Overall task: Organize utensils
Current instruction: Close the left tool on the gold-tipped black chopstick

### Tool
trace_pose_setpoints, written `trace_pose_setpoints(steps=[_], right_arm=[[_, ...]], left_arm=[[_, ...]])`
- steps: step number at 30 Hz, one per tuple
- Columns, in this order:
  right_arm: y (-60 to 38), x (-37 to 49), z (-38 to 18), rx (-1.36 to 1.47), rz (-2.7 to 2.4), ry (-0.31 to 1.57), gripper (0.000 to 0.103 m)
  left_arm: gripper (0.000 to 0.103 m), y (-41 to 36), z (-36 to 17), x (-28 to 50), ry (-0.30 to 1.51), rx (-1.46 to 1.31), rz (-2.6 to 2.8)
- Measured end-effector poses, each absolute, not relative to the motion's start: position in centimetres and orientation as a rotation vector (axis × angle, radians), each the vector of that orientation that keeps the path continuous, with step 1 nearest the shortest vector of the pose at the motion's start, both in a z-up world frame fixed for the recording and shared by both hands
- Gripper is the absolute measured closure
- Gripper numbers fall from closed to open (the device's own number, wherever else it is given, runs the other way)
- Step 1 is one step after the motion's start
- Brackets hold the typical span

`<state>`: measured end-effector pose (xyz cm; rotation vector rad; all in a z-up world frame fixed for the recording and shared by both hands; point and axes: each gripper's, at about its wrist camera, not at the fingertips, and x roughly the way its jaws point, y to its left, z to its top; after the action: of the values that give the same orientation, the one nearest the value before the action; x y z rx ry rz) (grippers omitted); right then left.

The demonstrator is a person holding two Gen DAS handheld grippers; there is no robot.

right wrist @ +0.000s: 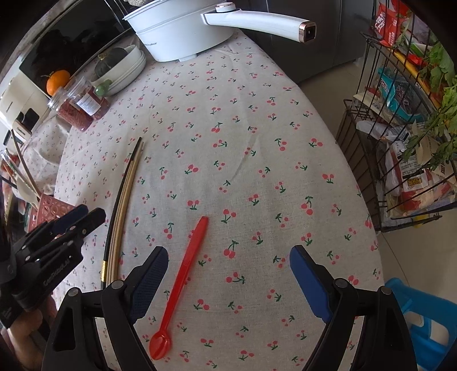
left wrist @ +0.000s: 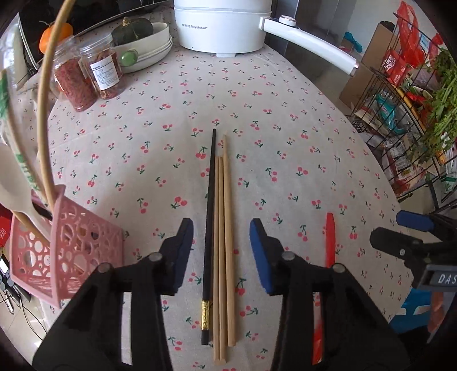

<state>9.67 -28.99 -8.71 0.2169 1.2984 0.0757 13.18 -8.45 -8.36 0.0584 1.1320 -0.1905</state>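
Observation:
One black chopstick [left wrist: 209, 228] and three wooden chopsticks [left wrist: 224, 242] lie side by side on the cherry-print tablecloth. My left gripper [left wrist: 221, 248] is open, with its jaws on either side of them. They also show in the right wrist view [right wrist: 121, 211]. A red plastic spoon [right wrist: 185, 274] lies between the jaws of my open right gripper [right wrist: 228, 274], nearer the left one; its handle also shows in the left wrist view [left wrist: 330, 239]. A pink perforated holder [left wrist: 65, 251] at the table's left edge holds several utensils.
A white electric pot [left wrist: 222, 25] with a long handle stands at the back. Two jars [left wrist: 85, 80], stacked bowls with a squash [left wrist: 145, 42] and an orange sit back left. A wire rack [right wrist: 400, 128] with packets and greens stands right of the table. A blue stool [right wrist: 422, 319] is at lower right.

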Motion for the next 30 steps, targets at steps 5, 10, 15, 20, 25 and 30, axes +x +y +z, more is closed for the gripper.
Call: trace_pose_setpoints(steps=[5, 10, 15, 20, 25, 30], right_arm=[[-29.2, 10.0, -8.8, 0.213, 0.088, 1.300, 0.015], [-29.5, 10.3, -8.7, 0.219, 0.093, 1.296, 0.015], [-29.9, 10.5, -8.8, 0.228, 0.087, 1.298, 0.015], [-29.9, 10.4, -8.9, 0.227, 0.082, 1.301, 0.015], [-29.2, 10.6, -9.3, 0.211, 0.086, 1.314, 0.015], [-28.5, 10.8, -9.6, 0.210, 0.094, 1.332, 0.015]], left_arm=[[0.085, -8.7, -9.9, 15.1, 1.178, 0.059, -0.129], [0.088, -8.8, -11.4, 16.0, 1.227, 0.065, -0.108], [0.088, -8.8, -11.6, 16.3, 1.233, 0.078, -0.085], [0.088, -8.6, -12.1, 16.6, 1.252, 0.099, -0.079], [0.087, -9.9, -12.4, 18.3, 1.272, 0.155, -0.097], [0.094, -9.0, -12.3, 19.1, 1.282, 0.084, -0.118]])
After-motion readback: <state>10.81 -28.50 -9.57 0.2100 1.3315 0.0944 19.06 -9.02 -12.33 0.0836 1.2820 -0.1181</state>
